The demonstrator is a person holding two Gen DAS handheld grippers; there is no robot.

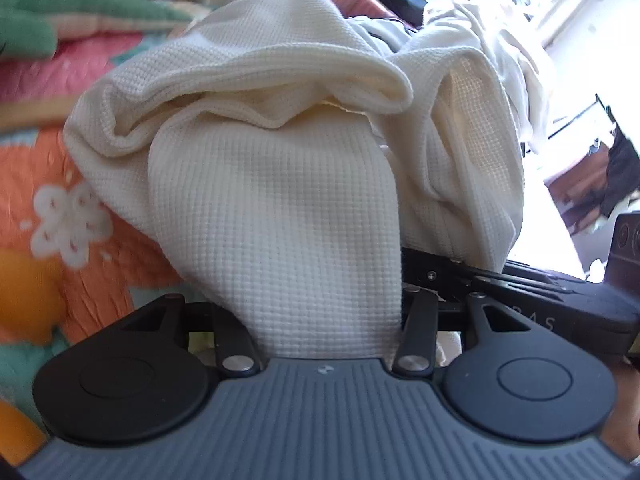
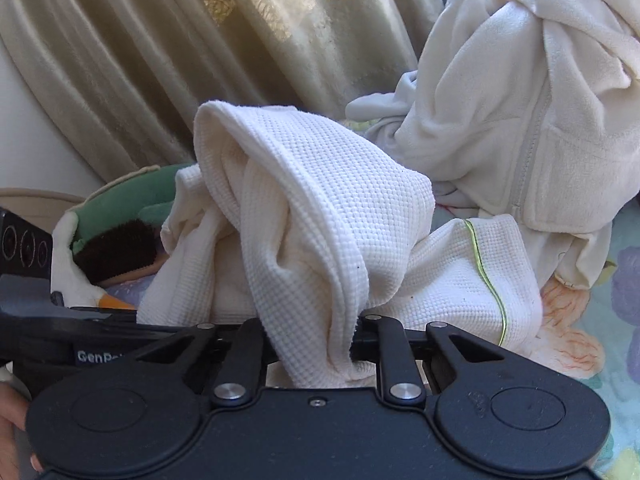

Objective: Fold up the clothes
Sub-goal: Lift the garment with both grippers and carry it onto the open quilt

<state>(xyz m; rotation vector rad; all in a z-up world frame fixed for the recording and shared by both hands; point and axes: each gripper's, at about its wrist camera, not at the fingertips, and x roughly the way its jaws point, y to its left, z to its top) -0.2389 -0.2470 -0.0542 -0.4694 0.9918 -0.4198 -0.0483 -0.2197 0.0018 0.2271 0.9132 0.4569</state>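
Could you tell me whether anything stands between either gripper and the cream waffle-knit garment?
Nothing visible does: the left gripper and the right gripper each already pinch a bunch of the cream waffle-knit garment.

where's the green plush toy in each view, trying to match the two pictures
Left wrist view: green plush toy in the top left corner, blurred, lying on the floral quilt.
Right wrist view: green plush toy at middle left, partly hidden behind the waffle cloth.
Shared landmark: the cream waffle cloth, bunched at the centre of both pictures and running down into each gripper's jaws.
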